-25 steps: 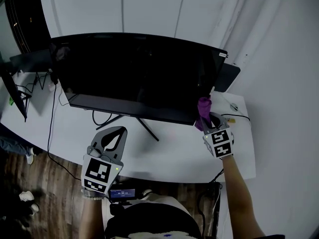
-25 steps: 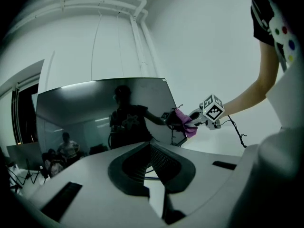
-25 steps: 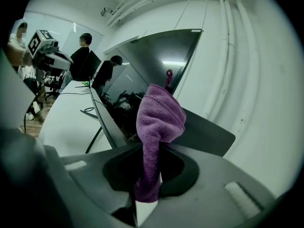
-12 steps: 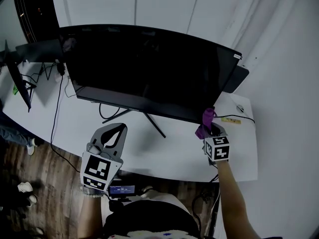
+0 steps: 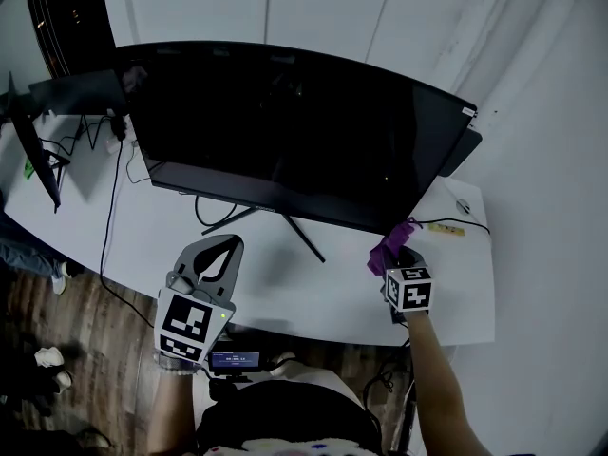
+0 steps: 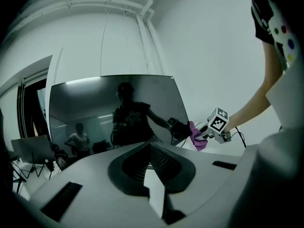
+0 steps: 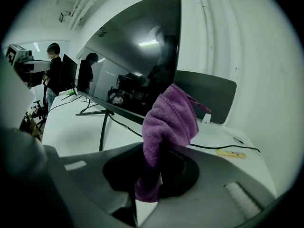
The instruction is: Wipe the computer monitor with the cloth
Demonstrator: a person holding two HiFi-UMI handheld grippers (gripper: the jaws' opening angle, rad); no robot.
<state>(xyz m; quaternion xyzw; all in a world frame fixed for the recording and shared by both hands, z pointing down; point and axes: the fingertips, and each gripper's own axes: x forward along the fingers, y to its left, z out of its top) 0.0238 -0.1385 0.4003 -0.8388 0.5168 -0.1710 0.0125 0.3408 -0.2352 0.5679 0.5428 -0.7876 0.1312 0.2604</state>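
right gripper first: jaws pinched tight on a bunched purple terry cloth, only the fabric's thickness between them. in the right gripper view the cloth rises out of the gripper in a thick fold and flops over at the top, with a short tail hanging below the pinch. the cloth's top sits at the lower right corner of the wide curved black computer monitor, just under its bottom edge; cannot tell whether it is touching the frame. the monitor stands on thin dark legs on the white table; its screen is dark and mirrors the room in both gripper views. left gripper: jaw tips drawn together, nothing held, poised low over the front of the table, well apart from the screen. in the left gripper view it faces the screen, and the cloth shows far off at the monitor's right edge. a black cable and a small yellow strip lie on the table to the right, behind the cloth. against half a second ago: the cloth stood more upright then, lapping the corner of the screen; now it leans left and sits lower, and the right gripper has dropped a little toward the table's near edge. a second ago the cloth lay higher up, over the screen's lower right part. left gripper much where it was, grip unchanged.
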